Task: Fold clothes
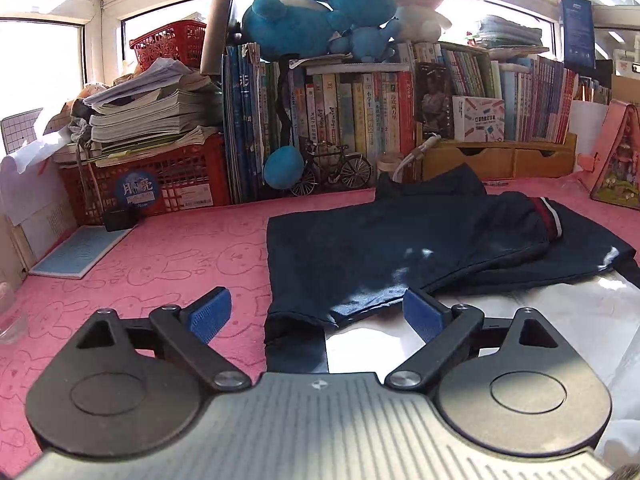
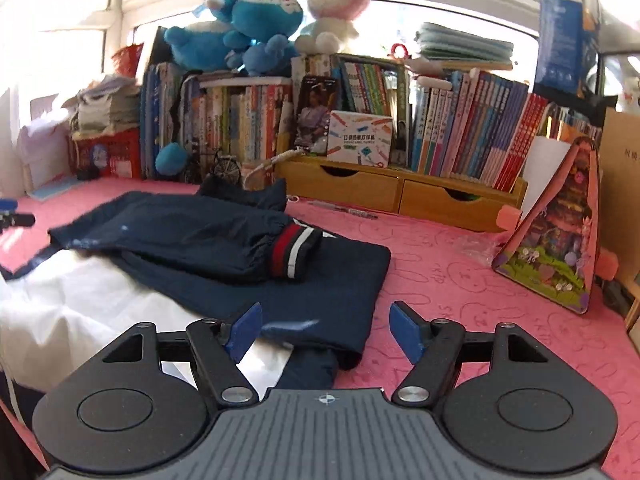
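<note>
**Both claws open above the near edge of the dark blue jacket**

A dark blue jacket lies partly folded on a pink cloth that covers the table. One sleeve is laid across the body of the jacket, and its cuff has red, white and dark stripes. Under the near part of the jacket a white cloth is spread out.

The left claw stands wide open, with nothing between its blue pads. The near left corner of the jacket lies just beyond the pads, and its near hem reaches toward the right pad. The left pad is over the bare pink cloth. I cannot tell if the right pad touches the fabric.

The right claw is also open, a little less wide, and it holds nothing. The near right corner of the jacket lies below and between its pads; the left pad is over the fabric and the right pad over the pink cloth.

At the far side of the table, books stand in a row with plush toys on top of them. A red basket with papers is at the far left, and a wooden drawer box is at the far right.
</note>
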A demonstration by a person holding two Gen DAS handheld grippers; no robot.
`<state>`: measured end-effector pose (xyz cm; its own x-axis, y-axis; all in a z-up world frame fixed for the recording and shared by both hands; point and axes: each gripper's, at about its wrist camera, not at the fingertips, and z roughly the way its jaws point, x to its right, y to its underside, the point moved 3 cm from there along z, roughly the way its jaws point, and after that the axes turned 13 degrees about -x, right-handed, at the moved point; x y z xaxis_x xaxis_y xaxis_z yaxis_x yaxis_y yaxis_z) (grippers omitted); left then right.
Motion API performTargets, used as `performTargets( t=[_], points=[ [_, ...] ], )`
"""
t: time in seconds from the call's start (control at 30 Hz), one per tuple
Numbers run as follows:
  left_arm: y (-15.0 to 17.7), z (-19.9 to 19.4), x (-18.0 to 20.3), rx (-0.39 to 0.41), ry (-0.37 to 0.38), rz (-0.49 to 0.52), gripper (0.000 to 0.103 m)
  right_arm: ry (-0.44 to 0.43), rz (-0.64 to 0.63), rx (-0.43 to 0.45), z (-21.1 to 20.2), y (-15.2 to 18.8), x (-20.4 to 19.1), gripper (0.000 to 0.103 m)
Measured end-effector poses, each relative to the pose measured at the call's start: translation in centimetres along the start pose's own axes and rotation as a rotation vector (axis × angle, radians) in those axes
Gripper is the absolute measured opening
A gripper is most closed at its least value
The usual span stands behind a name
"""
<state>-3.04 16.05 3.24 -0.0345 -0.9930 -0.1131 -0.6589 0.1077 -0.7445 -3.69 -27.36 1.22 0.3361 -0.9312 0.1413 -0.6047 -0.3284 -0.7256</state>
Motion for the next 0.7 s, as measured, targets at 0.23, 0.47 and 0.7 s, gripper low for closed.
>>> performTargets(
  t=[0.23,0.47,0.7],
  points=[
    [5.6,-3.0,-0.7,-0.061,-0.051,-0.003,0.099,-0.127,-0.095,-0.001,-4.2,6.5,-2.0,0.076],
    [10.2,-7.8,-3.4,-0.080,0.065,-0.176,0.100,-0.192,0.069,-0.086,-7.3,11.2,0.6,0.089],
    [11.7,-8.2,-2.3,-0.108,0.160,-0.191,0.100,-0.324,-0.007,-0.072,-5.1,11.0,-5.1,0.089]
  ],
)
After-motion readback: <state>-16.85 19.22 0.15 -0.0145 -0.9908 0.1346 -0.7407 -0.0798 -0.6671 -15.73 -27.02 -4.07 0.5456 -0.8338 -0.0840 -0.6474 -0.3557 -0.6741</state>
